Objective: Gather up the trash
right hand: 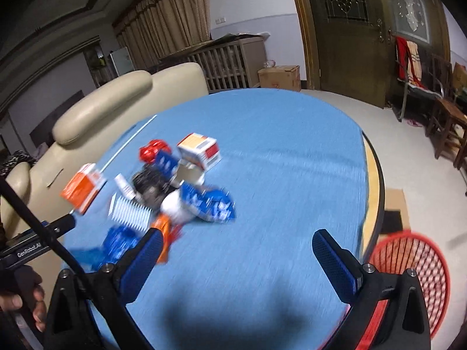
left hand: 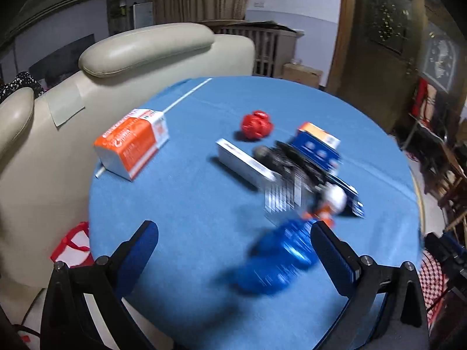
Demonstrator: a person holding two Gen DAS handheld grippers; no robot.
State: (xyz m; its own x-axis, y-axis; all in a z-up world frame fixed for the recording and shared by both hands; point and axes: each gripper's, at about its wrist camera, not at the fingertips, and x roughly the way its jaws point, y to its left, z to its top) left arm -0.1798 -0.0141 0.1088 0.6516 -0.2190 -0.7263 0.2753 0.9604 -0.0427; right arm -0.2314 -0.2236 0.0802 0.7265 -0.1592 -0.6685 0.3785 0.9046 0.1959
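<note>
Trash lies on a round table with a blue cloth [left hand: 204, 233]. An orange and white carton [left hand: 132, 143] lies at the left, a crumpled red wrapper [left hand: 256, 124] farther back, a grey flat box [left hand: 245, 163] in the middle, a blue box [left hand: 318, 145] to its right. A crumpled blue wrapper [left hand: 280, 259] lies just inside my open left gripper [left hand: 233, 250], near its right finger. My right gripper [right hand: 238, 258] is open and empty above the cloth, right of the blurred pile [right hand: 175, 192]. A red mesh basket [right hand: 414, 271] stands on the floor at the right.
A beige leather sofa [left hand: 146, 52] stands behind the table on the left. A red bag [left hand: 73, 245] lies on the floor beside it. A cardboard box [right hand: 280, 77], a wooden door [right hand: 347, 35] and wooden chairs [right hand: 446, 122] are at the back and right.
</note>
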